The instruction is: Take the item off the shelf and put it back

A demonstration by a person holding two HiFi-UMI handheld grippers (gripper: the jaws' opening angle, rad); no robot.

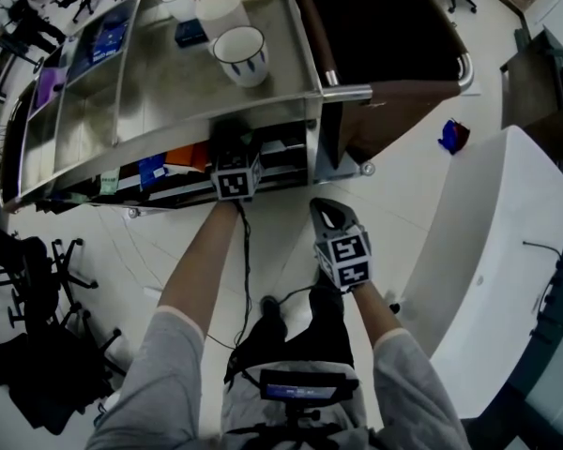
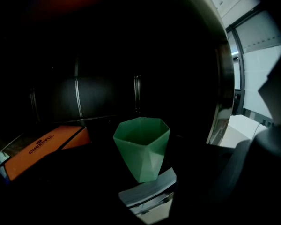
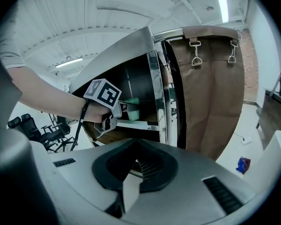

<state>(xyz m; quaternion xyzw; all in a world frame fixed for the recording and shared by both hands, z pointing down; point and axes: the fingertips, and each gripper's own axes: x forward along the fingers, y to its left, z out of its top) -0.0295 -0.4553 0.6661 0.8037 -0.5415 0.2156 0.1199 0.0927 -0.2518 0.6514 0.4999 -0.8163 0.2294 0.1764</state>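
A green faceted cup (image 2: pixel 143 151) stands upright on a grey-white stack (image 2: pixel 147 191) inside the dark lower shelf of a steel cart (image 1: pixel 150 92). My left gripper (image 1: pixel 231 137) reaches in under the cart top, straight in front of the cup. Its right jaw shows as a dark shape well to the right of the cup and apart from it. The left jaw is lost in the dark. The right gripper view shows the cup (image 3: pixel 132 108) just beyond the left gripper (image 3: pixel 124 109). My right gripper (image 1: pixel 330 214) hangs outside the cart, jaws together, empty.
An orange box (image 2: pixel 40 149) lies on the shelf left of the cup. White cups (image 1: pixel 241 54) stand on the cart top. A brown bag (image 3: pixel 210 93) hangs at the cart's right end. A white counter (image 1: pixel 488 270) is at the right, office chairs (image 1: pixel 38 279) at the left.
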